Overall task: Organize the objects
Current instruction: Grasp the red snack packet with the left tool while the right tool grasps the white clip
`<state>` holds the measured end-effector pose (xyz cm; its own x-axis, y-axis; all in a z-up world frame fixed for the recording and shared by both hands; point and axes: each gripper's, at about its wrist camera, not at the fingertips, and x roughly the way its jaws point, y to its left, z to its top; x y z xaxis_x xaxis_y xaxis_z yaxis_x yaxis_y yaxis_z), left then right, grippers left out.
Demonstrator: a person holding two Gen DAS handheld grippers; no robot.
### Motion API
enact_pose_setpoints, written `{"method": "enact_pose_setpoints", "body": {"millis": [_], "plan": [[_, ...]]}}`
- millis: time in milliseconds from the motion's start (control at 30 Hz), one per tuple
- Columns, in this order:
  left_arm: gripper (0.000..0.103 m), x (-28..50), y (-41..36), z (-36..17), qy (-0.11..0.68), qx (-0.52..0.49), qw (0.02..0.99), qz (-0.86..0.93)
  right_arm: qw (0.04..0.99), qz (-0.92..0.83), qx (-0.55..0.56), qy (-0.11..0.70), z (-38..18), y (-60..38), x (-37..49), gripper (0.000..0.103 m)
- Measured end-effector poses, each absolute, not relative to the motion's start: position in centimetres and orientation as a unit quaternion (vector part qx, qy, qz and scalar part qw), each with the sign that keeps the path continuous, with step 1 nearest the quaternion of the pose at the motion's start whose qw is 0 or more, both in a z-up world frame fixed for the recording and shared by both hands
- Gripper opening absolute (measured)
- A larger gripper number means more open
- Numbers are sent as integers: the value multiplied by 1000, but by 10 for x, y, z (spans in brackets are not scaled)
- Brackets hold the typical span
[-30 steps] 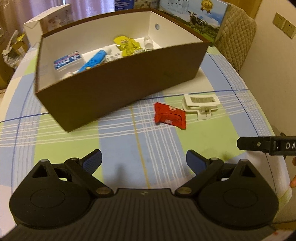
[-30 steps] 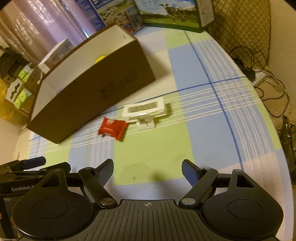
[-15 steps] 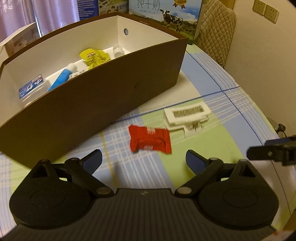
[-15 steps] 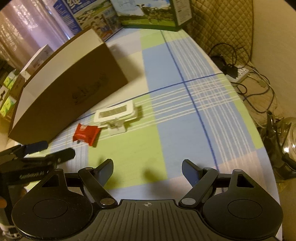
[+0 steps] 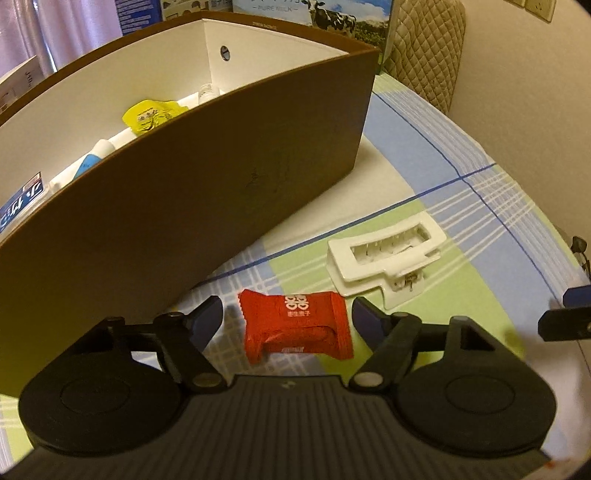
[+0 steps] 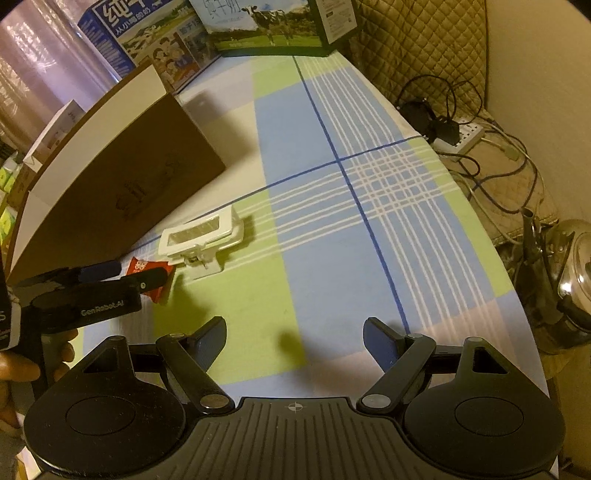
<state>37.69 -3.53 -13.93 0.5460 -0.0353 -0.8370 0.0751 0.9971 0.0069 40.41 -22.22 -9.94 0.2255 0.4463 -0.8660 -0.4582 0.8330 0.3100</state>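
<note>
A red snack packet [image 5: 295, 325] lies on the checked tablecloth, between the fingers of my left gripper [image 5: 286, 315]. The jaws are closing around it and a gap shows on each side, so the pads do not press it. A white hair claw clip [image 5: 384, 254] lies just right of the packet. Behind both stands the brown box [image 5: 207, 192], holding a yellow packet [image 5: 151, 114], a blue tube and a blue-and-white pack. In the right wrist view my right gripper [image 6: 293, 339] stands open over bare cloth, with the left gripper [image 6: 122, 273], the packet [image 6: 142, 266] and the clip [image 6: 203, 236] to its left.
Milk cartons [image 6: 258, 26] stand at the table's far end beside a quilted chair back [image 6: 424, 48]. Off the right edge of the table lie a power strip with cables [image 6: 461, 136] and a metal kettle [image 6: 572, 280]. A hand [image 6: 22, 369] holds the left gripper's handle.
My left gripper moved forward and down until the red packet came between its fingers, and the fingers have drawn closer together. The right gripper drifted a little to the right, still open.
</note>
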Motion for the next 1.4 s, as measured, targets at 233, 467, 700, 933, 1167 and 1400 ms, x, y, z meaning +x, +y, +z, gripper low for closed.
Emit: {"method": "enact_pose_setpoints", "body": {"millis": [233,467,700,933,1167,1400], "plan": [[55,374,-31,-144,475,25,879,-39,784,314,0,536,-100,-207,410,79],[48,353,-6,-144,483,6,875,-6,778,361,-21,513,-103,-167,409,79],[48,328,25,-143,490,-22,871,40,786,375,-75,485,-113,-120,407,79],[48,317,43,-141,491,-38,868,62,790,368,-96,482,-125,-87,414,79],[50,324,41,-145,490,-43,868,66,792,365,-138,469,-136,-70,409,78],[49,321,43,-145,489,-41,869,62,793,379,-140,456,-135,-77,407,64]]}}
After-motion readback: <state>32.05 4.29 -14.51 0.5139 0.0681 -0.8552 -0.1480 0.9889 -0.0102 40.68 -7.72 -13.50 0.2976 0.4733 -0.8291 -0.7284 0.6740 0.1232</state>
